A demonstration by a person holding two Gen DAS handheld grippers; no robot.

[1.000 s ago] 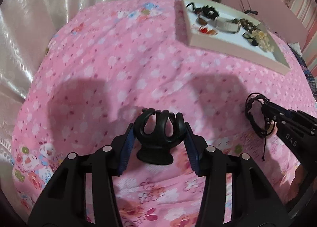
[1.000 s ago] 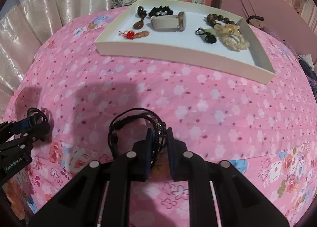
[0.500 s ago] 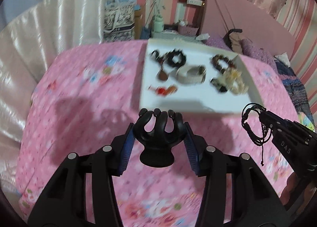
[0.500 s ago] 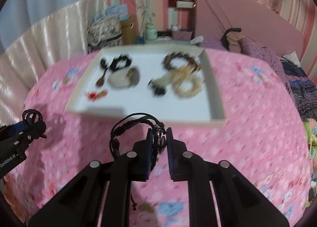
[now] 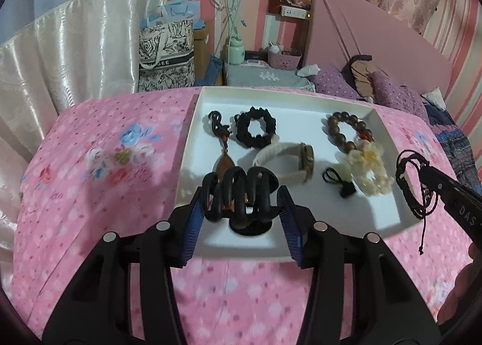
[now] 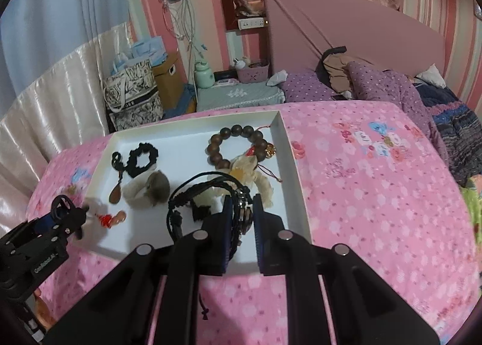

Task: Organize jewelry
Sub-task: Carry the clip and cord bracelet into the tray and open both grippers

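Note:
My left gripper (image 5: 239,205) is shut on a black claw hair clip (image 5: 238,194), held over the near left part of the white tray (image 5: 192,122). My right gripper (image 6: 242,214) is shut on a black corded bracelet (image 6: 198,191), hanging over the tray's near right side (image 6: 296,182). In the tray lie a black scrunchie (image 5: 256,129), a brown pendant on a black cord (image 5: 221,137), a cream band (image 5: 284,161), a wooden bead bracelet (image 5: 346,131), a cream flower piece (image 5: 369,167) and a small red charm (image 6: 111,218). The right gripper shows in the left wrist view (image 5: 433,179).
The tray rests on a pink flowered bedspread (image 5: 99,194). Satin curtains (image 5: 75,49) hang to the left. Behind the bed stand a printed tote bag (image 5: 165,55) and a low grey table (image 5: 265,76); purple pillows (image 6: 379,86) and a pink headboard (image 6: 355,28) lie at the right.
Both grippers travelled forward across the bedspread and rose a little, from well short of the tray to over its near edge. Each kept its grip on its item.

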